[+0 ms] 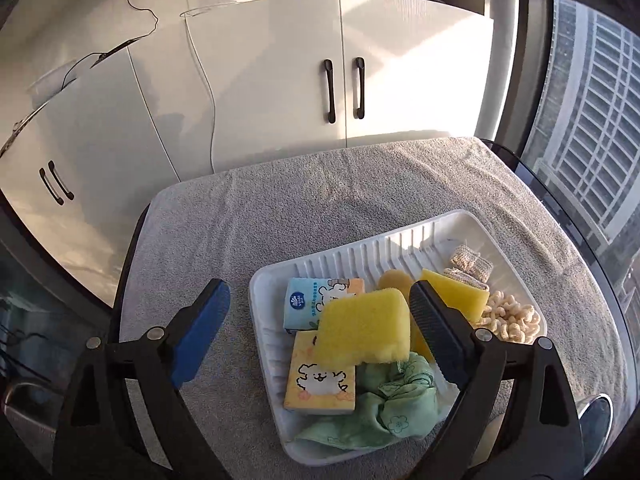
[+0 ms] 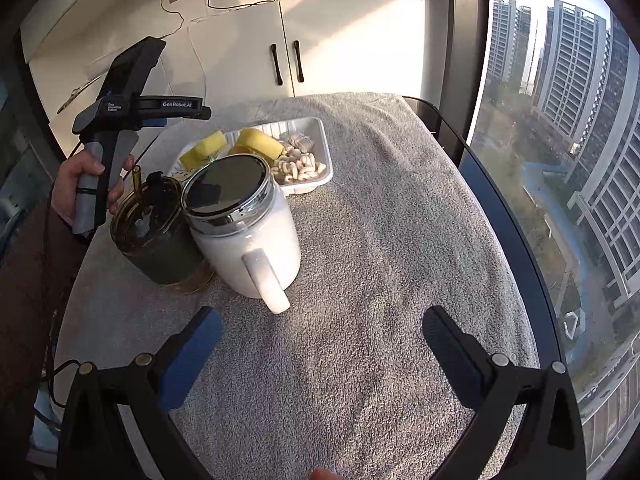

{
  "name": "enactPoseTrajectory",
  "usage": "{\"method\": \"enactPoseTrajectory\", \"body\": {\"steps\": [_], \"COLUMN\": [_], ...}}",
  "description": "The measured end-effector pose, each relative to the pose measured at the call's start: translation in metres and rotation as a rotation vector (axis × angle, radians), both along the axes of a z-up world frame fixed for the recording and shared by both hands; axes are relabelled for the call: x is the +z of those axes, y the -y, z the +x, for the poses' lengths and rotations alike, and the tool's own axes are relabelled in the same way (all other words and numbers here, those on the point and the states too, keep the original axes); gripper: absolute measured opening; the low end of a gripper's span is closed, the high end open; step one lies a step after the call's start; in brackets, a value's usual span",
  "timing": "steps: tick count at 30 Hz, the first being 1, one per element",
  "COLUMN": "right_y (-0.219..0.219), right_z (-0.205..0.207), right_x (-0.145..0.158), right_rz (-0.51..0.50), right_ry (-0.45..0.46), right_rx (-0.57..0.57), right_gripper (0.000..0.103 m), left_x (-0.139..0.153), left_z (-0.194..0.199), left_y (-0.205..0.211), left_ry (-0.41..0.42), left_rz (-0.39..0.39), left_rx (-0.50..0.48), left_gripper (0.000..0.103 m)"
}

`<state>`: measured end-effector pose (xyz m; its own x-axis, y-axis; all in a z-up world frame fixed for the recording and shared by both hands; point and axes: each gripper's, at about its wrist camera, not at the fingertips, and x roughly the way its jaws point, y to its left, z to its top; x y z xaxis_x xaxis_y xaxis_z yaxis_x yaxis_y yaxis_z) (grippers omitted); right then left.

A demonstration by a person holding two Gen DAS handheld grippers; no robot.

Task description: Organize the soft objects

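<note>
A white tray (image 1: 272,344) on the grey towel holds soft things: two yellow sponges (image 1: 366,326) (image 1: 456,294), two tissue packs (image 1: 320,376) (image 1: 306,304), a green cloth (image 1: 384,408), a cream scrunchie (image 1: 510,318) and a knitted beige piece (image 1: 472,266). My left gripper (image 1: 320,328) is open above the tray's left part, with nothing between the fingers. In the right wrist view the tray (image 2: 320,178) lies far off. My right gripper (image 2: 322,340) is open and empty over bare towel.
A white lidded mug (image 2: 248,232) and a dark green glass cup (image 2: 160,232) stand in front of the tray. The left hand-held gripper body (image 2: 120,120) hovers beside them. White cabinets (image 1: 340,80) stand behind the table. The table's dark edge (image 2: 516,216) runs along the window.
</note>
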<state>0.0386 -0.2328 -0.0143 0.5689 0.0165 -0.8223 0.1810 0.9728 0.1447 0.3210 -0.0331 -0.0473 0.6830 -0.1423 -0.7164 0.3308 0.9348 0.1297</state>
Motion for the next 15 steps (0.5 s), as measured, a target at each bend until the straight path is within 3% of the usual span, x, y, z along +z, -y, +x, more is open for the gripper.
{"method": "enactPoseTrajectory", "body": {"steps": [4, 8, 12, 15], "right_y": [-0.006, -0.013, -0.024, -0.033], "right_z": [-0.005, -0.012, -0.016, -0.019], "right_x": [0.007, 0.017, 0.025, 0.033], "right_rz": [-0.017, -0.021, -0.032, -0.038], "right_ry": [0.026, 0.057, 0.078, 0.098], "right_rx": [0.003, 0.023, 0.047, 0.063], "right_gripper": [0.103, 0.103, 0.103, 0.103], "left_x": [0.029, 0.046, 0.053, 0.049], "left_z": [-0.057, -0.133, -0.201, -0.233], "left_y": [-0.031, -0.046, -0.052, -0.049], "left_ry": [0.098, 0.190, 0.193, 0.130], "left_rz": [-0.045, -0.017, -0.060, -0.086], "left_rx": [0.078, 0.175, 0.151, 0.152], "left_gripper": [0.092, 0.092, 0.092, 0.092]}}
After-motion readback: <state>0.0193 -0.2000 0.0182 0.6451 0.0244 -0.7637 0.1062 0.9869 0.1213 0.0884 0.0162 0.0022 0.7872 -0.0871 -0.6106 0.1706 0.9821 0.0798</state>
